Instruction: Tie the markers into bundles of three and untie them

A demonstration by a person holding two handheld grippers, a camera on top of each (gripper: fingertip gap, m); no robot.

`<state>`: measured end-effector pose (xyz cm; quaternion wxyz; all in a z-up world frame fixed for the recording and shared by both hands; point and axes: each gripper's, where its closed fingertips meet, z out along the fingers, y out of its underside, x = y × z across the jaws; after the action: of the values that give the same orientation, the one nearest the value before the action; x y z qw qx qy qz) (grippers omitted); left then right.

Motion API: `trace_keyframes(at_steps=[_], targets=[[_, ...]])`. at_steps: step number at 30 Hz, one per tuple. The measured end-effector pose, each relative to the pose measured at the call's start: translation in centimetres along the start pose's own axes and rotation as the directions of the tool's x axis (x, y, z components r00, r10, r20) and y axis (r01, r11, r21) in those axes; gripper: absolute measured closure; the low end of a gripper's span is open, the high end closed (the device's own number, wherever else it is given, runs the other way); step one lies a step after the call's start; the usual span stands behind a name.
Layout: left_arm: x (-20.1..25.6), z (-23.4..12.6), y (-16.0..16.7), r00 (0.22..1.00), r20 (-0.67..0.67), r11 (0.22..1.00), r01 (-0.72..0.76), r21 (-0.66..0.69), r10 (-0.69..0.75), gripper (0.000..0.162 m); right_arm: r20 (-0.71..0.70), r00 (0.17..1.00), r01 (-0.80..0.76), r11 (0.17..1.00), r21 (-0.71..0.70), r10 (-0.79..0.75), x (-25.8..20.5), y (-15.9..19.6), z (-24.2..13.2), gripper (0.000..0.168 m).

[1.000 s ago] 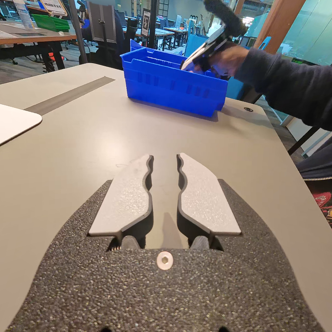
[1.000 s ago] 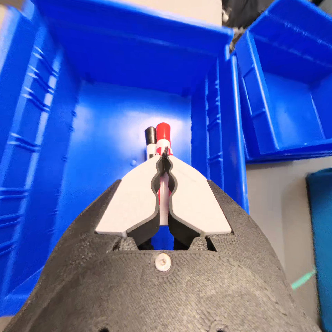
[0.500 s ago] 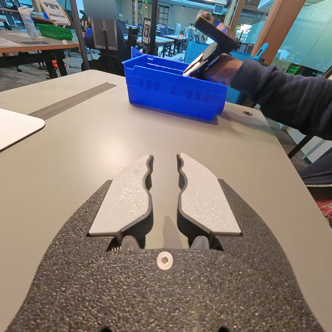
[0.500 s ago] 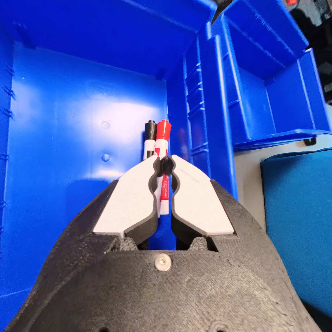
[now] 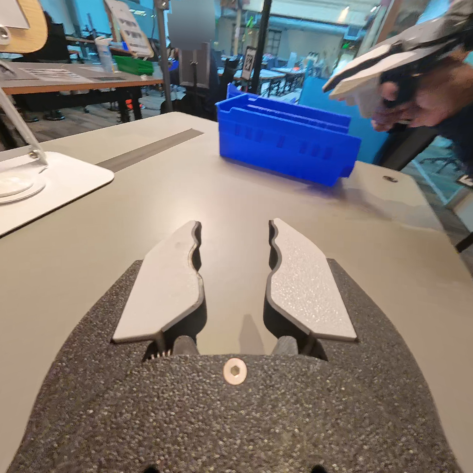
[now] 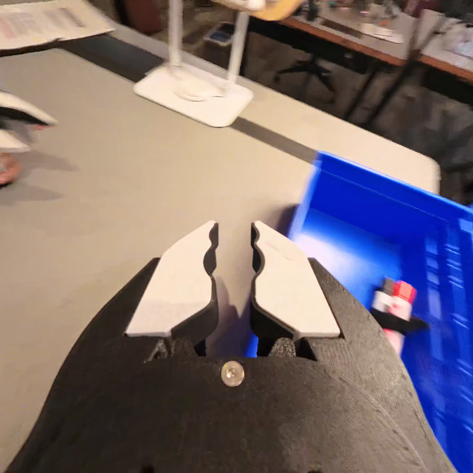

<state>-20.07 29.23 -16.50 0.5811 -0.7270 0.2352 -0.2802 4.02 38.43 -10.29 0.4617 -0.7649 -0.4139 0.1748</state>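
A bundle of markers [image 6: 394, 303] with red and dark caps and a black band around it lies inside the blue bin [image 6: 358, 204], at the right of the right wrist view. My right gripper [image 6: 235, 225] is open and empty, above the grey table just left of the bin. It also shows in the left wrist view [image 5: 340, 79], held in a hand above the bin [image 5: 284, 143]. My left gripper [image 5: 235, 225] is open and empty, low over the table, well short of the bin.
A white stand base [image 5: 51, 179] sits on the grey table [image 5: 179, 194] at the left; it also shows in the right wrist view [image 6: 194, 99]. A dark strip [image 5: 151, 149] crosses the table. The table's right edge lies near the bin. Desks stand beyond. Across from one pair of fingers to the other is roughly 30 cm.
My right gripper has let go of the marker bundle in the bin, opened, and swung up and out to the left. My left gripper has opened wider and tilted up slightly.
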Motion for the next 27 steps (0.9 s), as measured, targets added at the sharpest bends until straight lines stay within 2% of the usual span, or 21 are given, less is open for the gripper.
trace_keyframes(at_steps=[3,6,10,13,17,19,21,22,24,26,27], targets=[[-0.9,0.1,0.7,0.996,0.078,0.998,-0.027,-0.058,0.032,0.103,0.141,0.989,0.03,0.999,0.016,-0.031,-7.0,0.5,3.2,0.142],[-1.1,0.0,0.7,0.994,0.106,0.998,-0.018,-0.058,0.024,0.102,0.273,0.962,0.004,1.0,0.013,-0.007,-12.6,1.8,6.9,0.131],[-1.7,-1.4,0.1,0.986,0.162,0.997,-0.015,-0.07,0.026,0.1,0.389,0.921,-0.041,0.999,0.024,0.028,-17.3,2.7,10.2,0.124],[-2.2,-4.7,-1.6,0.97,0.244,0.994,0.017,-0.107,0.009,0.101,0.447,0.894,-0.027,1.0,0.002,0.023,-19.3,3.4,11.0,0.122],[-4.2,-13.5,-5.5,0.904,0.428,0.967,0.119,-0.225,-0.011,0.105,0.452,0.892,0.016,1.0,-0.011,-0.01,-19.6,4.2,11.1,0.123],[-5.4,-19.6,-7.4,0.84,0.543,0.945,0.182,-0.273,-0.005,0.109,0.462,0.887,0.018,0.999,-0.032,-0.001,-19.7,4.5,11.2,0.124],[-7.4,-26.8,-8.7,0.742,0.668,0.93,0.206,-0.305,0.055,0.114,0.472,0.881,0.025,0.999,-0.038,-0.005,-19.8,4.6,11.3,0.123],[-8.7,-30.6,-8.7,0.684,0.725,0.915,0.238,-0.325,0.08,0.115,0.477,0.879,0.032,0.999,-0.034,-0.012,-19.9,4.6,11.2,0.123],[-11.0,-36.8,-7.7,0.605,0.796,0.886,0.355,-0.297,0.024,0.115,0.486,0.874,0.045,0.999,-0.029,-0.025,-20.2,4.7,11.0,0.123],[-13.1,-41.4,-4.2,0.561,0.828,0.819,0.48,-0.314,-0.012,0.118,0.487,0.873,0.054,0.998,-0.03,-0.032,-20.3,4.8,11.0,0.123],[-13.8,-43.2,-1.4,0.552,0.834,0.756,0.553,-0.35,-0.018,0.117,0.489,0.872,0.056,0.998,-0.033,-0.033,-20.3,4.8,11.0,0.123]])
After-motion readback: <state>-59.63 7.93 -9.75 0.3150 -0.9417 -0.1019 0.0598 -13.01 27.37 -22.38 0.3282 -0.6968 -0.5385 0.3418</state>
